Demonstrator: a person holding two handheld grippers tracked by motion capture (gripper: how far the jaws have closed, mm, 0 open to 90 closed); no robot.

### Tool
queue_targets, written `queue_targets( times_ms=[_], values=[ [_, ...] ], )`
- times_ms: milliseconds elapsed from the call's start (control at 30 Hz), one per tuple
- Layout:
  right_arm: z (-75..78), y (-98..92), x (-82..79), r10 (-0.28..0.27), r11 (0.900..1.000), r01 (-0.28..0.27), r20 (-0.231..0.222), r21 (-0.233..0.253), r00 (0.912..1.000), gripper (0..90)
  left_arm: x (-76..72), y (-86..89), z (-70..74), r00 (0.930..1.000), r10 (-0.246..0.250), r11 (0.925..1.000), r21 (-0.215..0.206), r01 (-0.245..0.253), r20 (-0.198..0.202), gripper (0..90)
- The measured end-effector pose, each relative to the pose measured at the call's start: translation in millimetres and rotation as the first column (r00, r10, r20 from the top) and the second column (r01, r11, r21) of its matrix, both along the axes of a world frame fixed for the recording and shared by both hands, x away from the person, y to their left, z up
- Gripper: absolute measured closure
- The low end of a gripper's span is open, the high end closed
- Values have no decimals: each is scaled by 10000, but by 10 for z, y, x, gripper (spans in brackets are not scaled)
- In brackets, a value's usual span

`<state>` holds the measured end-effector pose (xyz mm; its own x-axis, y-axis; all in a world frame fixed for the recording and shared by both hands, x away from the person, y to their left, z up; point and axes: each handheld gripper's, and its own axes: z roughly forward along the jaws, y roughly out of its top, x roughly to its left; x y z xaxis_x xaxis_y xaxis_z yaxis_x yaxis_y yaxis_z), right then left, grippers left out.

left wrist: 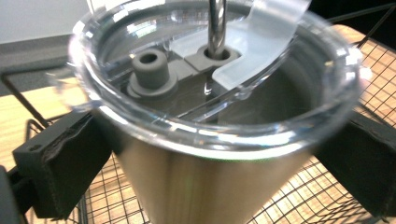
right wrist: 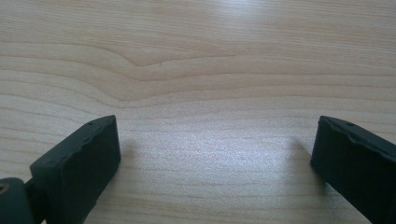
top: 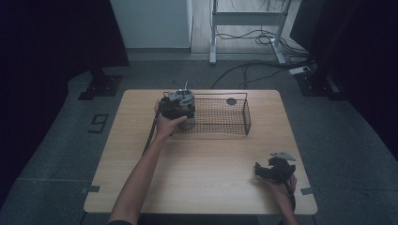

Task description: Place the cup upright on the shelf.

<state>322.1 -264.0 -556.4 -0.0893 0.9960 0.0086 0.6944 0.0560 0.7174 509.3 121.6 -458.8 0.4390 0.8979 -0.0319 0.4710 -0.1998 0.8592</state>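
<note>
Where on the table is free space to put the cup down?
The bare wood between the wire basket and the right gripper is free, also the near left corner. The basket's left end is crowded by the left gripper holding the tumbler.

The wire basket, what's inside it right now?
A steel tumbler with a clear lid and metal straw stands at the wire basket's left end, gripped by the left gripper. A small dark round thing lies farther right. The tumbler's base is hidden.
</note>
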Motion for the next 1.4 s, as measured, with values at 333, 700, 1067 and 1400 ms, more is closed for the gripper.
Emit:
queue_targets(
  times_ms=[333, 700, 1067, 1400],
  values=[
    [0, 1, 0, -5, 10000, 5, -2, 0, 10000, 11, -149, 55, 90, 9996, -103, 9999, 69, 101, 250, 0],
    [0, 1, 0, -15, 10000, 15, -3, -12, 10000, 10, -391, 173, 126, 9988, -354, 9993, 139, 350, 327, 0],
    [1, 1, -1, -13, 10000, 13, -16, -27, 10000, 11, -831, 255, 222, 9931, -1088, 9935, 378, 1071, 449, 0],
    [2, 3, -1, -21, 10000, 21, -9, -8, 10000, 12, -1232, 381, 181, 9888, -1454, 9894, 75, 1452, 328, 0]
  ],
)
